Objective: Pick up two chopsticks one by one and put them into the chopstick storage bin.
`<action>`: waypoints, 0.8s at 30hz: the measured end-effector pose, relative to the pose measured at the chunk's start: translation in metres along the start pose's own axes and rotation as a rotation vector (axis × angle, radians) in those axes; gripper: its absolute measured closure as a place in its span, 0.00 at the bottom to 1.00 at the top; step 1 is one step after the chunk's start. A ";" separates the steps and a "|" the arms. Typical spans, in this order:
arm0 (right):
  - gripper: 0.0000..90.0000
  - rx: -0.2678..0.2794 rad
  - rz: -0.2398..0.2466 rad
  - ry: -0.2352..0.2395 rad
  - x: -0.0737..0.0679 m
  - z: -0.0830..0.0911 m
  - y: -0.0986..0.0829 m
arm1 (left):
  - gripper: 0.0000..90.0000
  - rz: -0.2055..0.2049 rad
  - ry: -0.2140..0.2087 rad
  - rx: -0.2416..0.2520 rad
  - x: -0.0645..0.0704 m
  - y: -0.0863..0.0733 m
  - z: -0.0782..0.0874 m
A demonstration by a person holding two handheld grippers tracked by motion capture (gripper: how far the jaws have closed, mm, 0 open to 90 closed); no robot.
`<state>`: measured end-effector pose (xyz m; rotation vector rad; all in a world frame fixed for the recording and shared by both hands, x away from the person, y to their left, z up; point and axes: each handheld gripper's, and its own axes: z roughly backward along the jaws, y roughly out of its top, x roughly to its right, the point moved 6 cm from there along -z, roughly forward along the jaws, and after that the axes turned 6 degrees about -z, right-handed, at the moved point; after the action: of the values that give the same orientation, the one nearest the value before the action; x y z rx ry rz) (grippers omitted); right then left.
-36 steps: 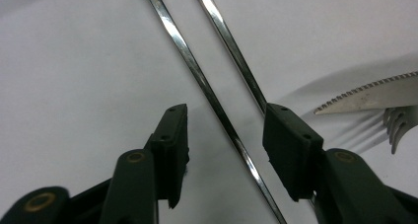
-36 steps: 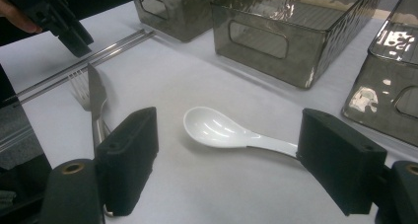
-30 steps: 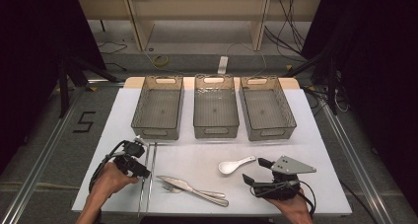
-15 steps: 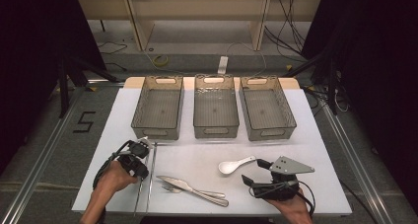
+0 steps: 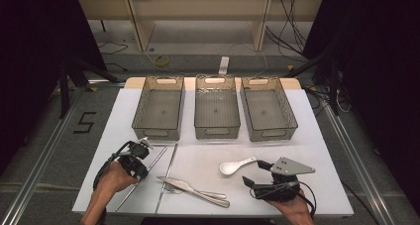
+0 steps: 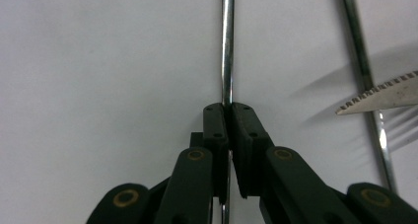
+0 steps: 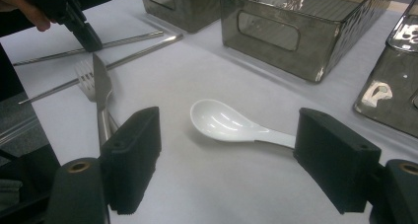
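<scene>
My left hand-held gripper [image 6: 228, 130] is clamped on one thin steel chopstick [image 6: 226, 46], whose lower end its jaws hide; a second chopstick [image 6: 362, 71] lies beside it on the white worktop [image 5: 317, 140]. My right hand-held gripper [image 7: 226, 169] gapes wide before one white ceramic spoon [image 7: 231, 125]. I count three smoky plastic bins [image 5: 217, 108], one knife [image 5: 195, 189] and one fork [image 5: 173, 187], partly covered.

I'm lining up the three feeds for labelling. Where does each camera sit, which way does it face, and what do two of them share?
High view: above the person's side, looking forward and down on the table; both forearms show.
Left gripper view: rides the left tool, looking down at a chopstick between its jaws.
Right gripper view: rides the right tool, facing the white spoon.
Shared: the spoon shows in the high and right gripper views.
</scene>
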<state>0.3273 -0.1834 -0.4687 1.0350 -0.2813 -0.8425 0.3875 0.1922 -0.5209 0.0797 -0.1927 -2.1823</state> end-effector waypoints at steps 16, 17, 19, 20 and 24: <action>0.30 0.011 -0.008 0.008 0.001 0.001 0.001 | 0.95 -0.001 -0.014 0.121 -0.010 -0.002 0.024; 0.30 0.011 -0.008 0.008 0.001 0.001 0.001 | 0.95 -0.006 -0.010 0.133 -0.011 -0.002 0.028; 0.30 0.011 -0.010 0.009 0.001 0.001 0.001 | 0.95 -0.013 -0.025 0.152 -0.010 -0.002 0.035; 0.30 0.010 -0.010 0.009 0.001 0.001 0.001 | 0.95 -0.014 -0.027 0.174 -0.009 -0.002 0.039; 0.30 0.010 -0.012 0.010 0.001 0.001 0.001 | 0.95 -0.026 -0.025 0.232 -0.009 0.004 0.054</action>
<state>0.3281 -0.1847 -0.4675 1.0507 -0.2717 -0.8477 0.3889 0.2034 -0.4675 0.1866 -0.4609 -2.1799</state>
